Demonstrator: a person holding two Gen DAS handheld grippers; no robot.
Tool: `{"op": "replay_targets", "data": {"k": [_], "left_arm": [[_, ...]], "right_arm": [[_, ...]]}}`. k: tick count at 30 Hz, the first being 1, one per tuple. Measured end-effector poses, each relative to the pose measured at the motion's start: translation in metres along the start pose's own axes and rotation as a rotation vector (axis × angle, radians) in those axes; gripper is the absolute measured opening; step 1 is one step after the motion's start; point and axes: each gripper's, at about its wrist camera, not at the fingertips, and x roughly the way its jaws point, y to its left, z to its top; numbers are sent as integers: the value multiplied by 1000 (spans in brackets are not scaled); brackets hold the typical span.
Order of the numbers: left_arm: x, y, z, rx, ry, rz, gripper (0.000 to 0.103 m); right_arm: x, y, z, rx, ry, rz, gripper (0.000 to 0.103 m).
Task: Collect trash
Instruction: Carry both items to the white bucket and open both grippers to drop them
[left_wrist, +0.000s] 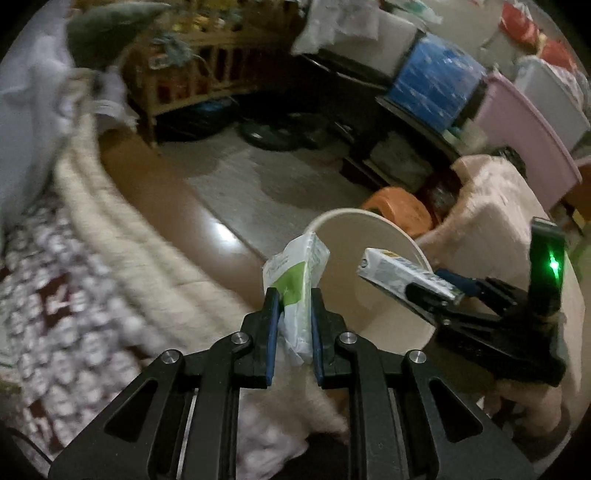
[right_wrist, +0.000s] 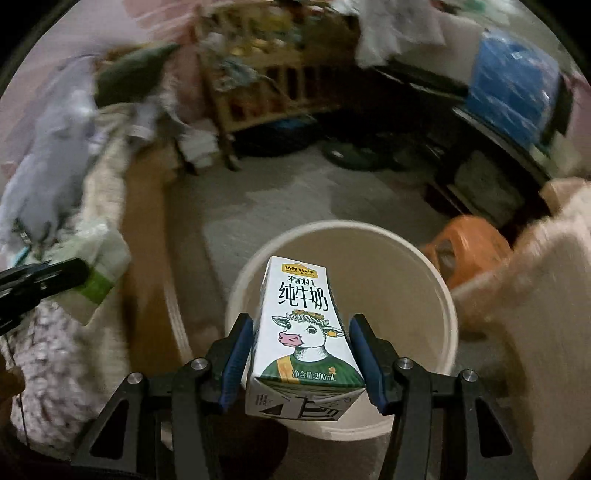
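My left gripper (left_wrist: 293, 295) is shut on a crumpled white and green packet (left_wrist: 299, 280), held just left of a round white bin (left_wrist: 373, 266). My right gripper (right_wrist: 301, 328) is shut on a white milk carton with a cow picture (right_wrist: 301, 325), held over the open bin (right_wrist: 417, 295). In the left wrist view the right gripper (left_wrist: 436, 291) comes in from the right with the carton (left_wrist: 402, 275) at the bin's mouth. In the right wrist view the left gripper (right_wrist: 79, 273) and its packet (right_wrist: 99, 266) show at the left edge.
A bed with a patterned blanket (left_wrist: 66, 314) and brown wooden rail (left_wrist: 177, 206) lies left. An orange stool (left_wrist: 402, 208), a pink cloth-covered seat (left_wrist: 498, 229), a wooden shelf (left_wrist: 192, 81) and stacked storage boxes (left_wrist: 436, 85) stand around the grey floor (left_wrist: 258, 173).
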Motion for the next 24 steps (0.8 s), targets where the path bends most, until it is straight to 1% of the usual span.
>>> {"op": "replay_targets", "data": {"k": [4,10,13,14,15,16,17,18,22,24], "left_arm": [[24,-18,10,6,24,-44,13],[43,-37,20,31,34,-87,13],[49,-42,21,27,37,-122,15],[52,-42,21,22,46,-135,17],[53,-42,21,16,57,-143,25],[54,-42,20,16,58,-144,31],[52,-41,20,18,51,-144,45],[50,-40,18,18,34,-143,53],[42,-33,15,6,25,-130,53],[37,-28,13,-12,21,-105,53]], "right_arm": [[17,-21,-4,53,30,-12,53],[34,-34,-6,80,61,-47,53],[37,-41,-6,103,62,-39,53],[37,-41,-7,113,61,-36,57],[36,-42,-7,120,60,-37,61],[35,-43,-7,127,58,-38,69],[34,-43,-7,134,52,-34,70],[32,-43,-7,139,49,-30,70],[31,-42,-9,149,54,-21,70],[31,-37,-9,148,60,-14,70]]}}
